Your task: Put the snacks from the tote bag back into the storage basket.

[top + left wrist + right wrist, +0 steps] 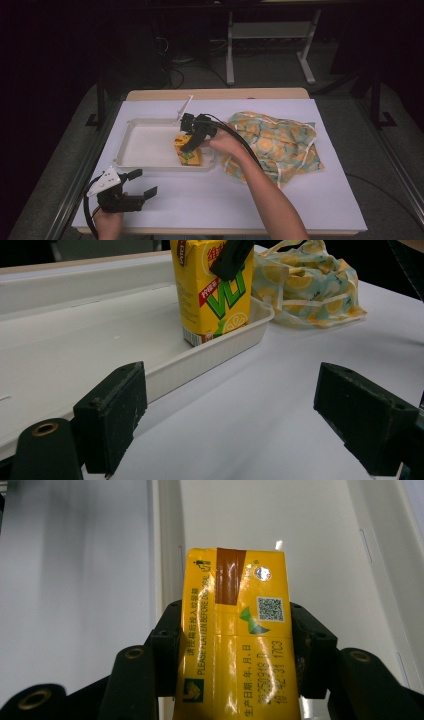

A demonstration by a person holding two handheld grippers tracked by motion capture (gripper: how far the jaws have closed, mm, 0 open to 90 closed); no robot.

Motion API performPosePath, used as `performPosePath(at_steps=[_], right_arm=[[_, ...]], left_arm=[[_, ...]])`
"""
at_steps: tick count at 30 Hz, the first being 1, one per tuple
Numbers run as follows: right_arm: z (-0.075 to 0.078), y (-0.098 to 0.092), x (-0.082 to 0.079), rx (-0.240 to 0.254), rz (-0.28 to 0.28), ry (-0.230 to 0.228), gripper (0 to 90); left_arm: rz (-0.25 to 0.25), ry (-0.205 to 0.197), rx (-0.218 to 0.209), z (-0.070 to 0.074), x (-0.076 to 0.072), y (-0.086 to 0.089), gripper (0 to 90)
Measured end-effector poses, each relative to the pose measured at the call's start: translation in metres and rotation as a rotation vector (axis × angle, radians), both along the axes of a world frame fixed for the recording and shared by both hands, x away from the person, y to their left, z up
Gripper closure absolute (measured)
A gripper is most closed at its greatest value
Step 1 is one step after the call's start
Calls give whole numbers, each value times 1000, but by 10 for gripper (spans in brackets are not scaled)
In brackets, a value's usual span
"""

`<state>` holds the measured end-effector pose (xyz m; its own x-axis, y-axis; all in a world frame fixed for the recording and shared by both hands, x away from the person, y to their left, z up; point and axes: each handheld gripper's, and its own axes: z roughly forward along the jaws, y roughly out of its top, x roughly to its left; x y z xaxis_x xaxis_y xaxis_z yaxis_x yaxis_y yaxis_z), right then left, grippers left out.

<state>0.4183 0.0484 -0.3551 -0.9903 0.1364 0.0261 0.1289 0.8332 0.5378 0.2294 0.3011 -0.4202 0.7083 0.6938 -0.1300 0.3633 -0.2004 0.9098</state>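
A yellow drink carton point(188, 151) stands upright in the near right corner of a white tray point(145, 145). My right gripper point(191, 141) comes down on it from above and is shut on its sides. In the right gripper view the carton's top point(235, 640) sits squeezed between both black jaws. The left gripper view shows the carton point(212, 290) in the tray point(90, 335) with one black finger point(231, 257) on its upper part. My left gripper point(140, 183) rests near the table's front left corner, open, with nothing between its fingers point(112, 415).
A crumpled cloth bag with a yellow lemon print point(272, 145) lies right of the tray. The tray's lid point(184, 109) stands up at its far right corner. White sheet point(210, 200) covers the table; dark floor and table legs lie beyond.
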Motion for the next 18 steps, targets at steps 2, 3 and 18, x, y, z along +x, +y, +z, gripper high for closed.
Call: performPosePath(at_steps=[2,3,18], right_arm=[[0,0,0,-3,0,-1,488],[0,0,0,-1,4,-2,488],[-1,-3,-1,-10,18,1,484]], left_arm=[[1,2,-5,0,0,0,134],[1,2,-3,0,0,0,134],[-1,3,1,0,0,-1,133]])
